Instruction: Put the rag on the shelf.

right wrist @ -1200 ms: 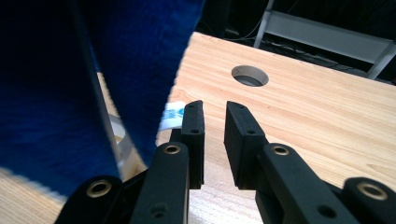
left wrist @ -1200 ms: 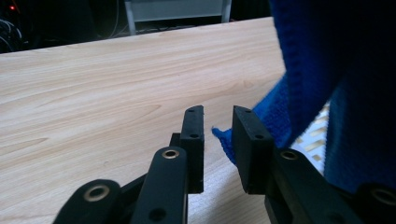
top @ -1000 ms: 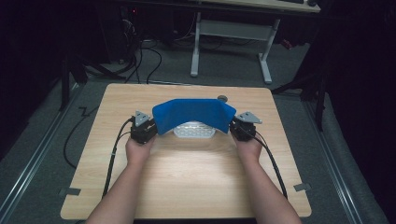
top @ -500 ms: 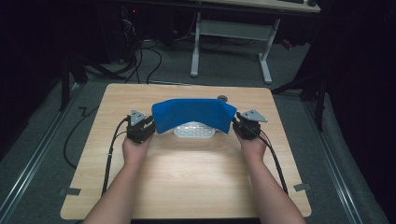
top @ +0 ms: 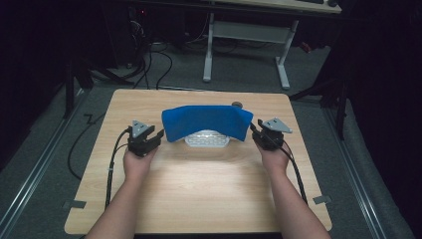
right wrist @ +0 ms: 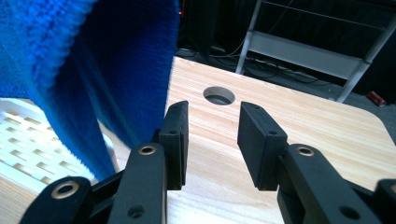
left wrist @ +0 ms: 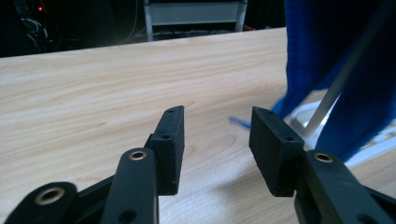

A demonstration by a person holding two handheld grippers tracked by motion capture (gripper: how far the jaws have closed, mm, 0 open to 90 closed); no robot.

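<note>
Jaws spread on both grippers, gripping nothing. Left gripper (top: 158, 134) just off cloth (top: 206, 122) at its 9 o'clock edge; right gripper (top: 255, 131) just off the 3 o'clock edge. Compared with a second ago: both hands pulled slightly outward, cloth let go, now draped unaided over white rack (top: 207, 139) at table centre. Release looks done, so likely hanging step complete, retreat next. Left gripper view: cloth (left wrist: 341, 70) at 2 o'clock, thin rod (left wrist: 345, 74) beneath it, loose blue thread near jaws. Right gripper view: cloth (right wrist: 93, 60) at 10 o'clock, rack (right wrist: 32, 144) below, table hole (right wrist: 219, 95) at 12. Nothing blocking withdrawal; cables trailing off table (top: 199, 199).
</note>
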